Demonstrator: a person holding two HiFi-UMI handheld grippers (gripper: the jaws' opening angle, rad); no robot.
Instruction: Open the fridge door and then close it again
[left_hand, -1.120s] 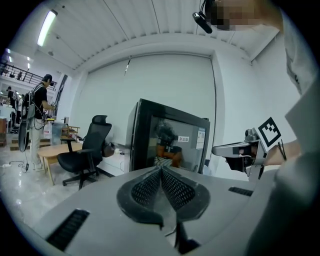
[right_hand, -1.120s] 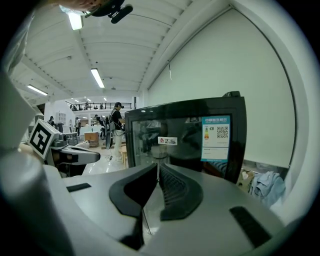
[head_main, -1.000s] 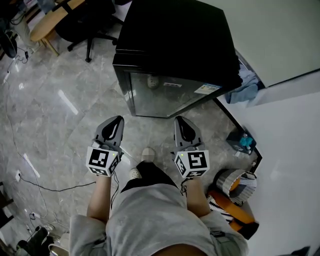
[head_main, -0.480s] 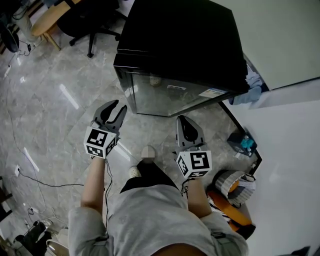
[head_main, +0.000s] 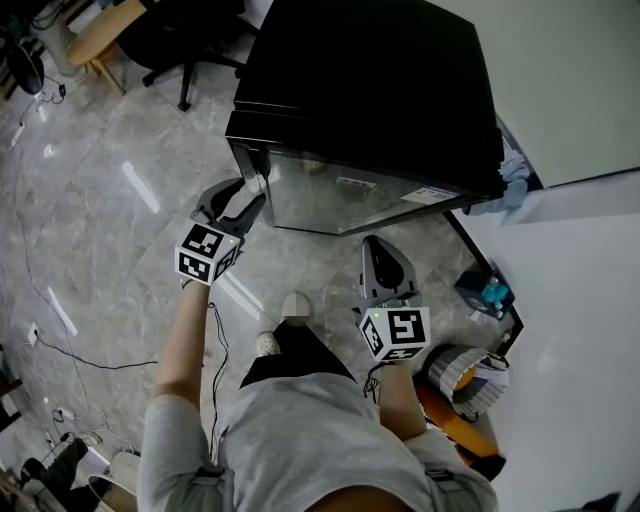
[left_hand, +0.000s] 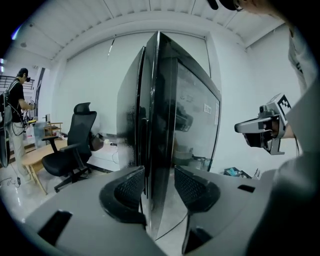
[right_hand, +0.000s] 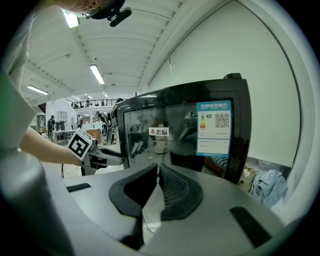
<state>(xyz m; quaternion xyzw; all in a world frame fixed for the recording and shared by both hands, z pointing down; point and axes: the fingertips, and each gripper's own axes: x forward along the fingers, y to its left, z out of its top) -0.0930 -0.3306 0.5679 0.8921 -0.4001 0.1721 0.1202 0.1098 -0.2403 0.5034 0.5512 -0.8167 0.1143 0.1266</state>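
A small black fridge (head_main: 370, 90) with a glass door (head_main: 350, 195) stands on the grey stone floor, its door closed against the body. My left gripper (head_main: 243, 203) is at the door's left edge, and its jaws have just been opening. In the left gripper view the door's edge (left_hand: 157, 125) stands between the spread fingers of that gripper (left_hand: 159, 172), with a small gap at each pad. My right gripper (head_main: 378, 250) hangs shut in front of the door's lower right, a little short of the glass (right_hand: 165, 130), nothing in it (right_hand: 157, 170).
A black office chair (head_main: 190, 40) and a wooden table (head_main: 95, 35) stand at the back left. Cables (head_main: 80, 360) trail over the floor at left. A blue cloth (head_main: 515, 165), a black tray with a bottle (head_main: 490, 290) and an orange bag (head_main: 465, 400) lie along the white wall at right.
The left gripper has moved forward and left to the fridge door's left edge, and its jaws went from shut to wide open. The right gripper has stayed nearly in place.
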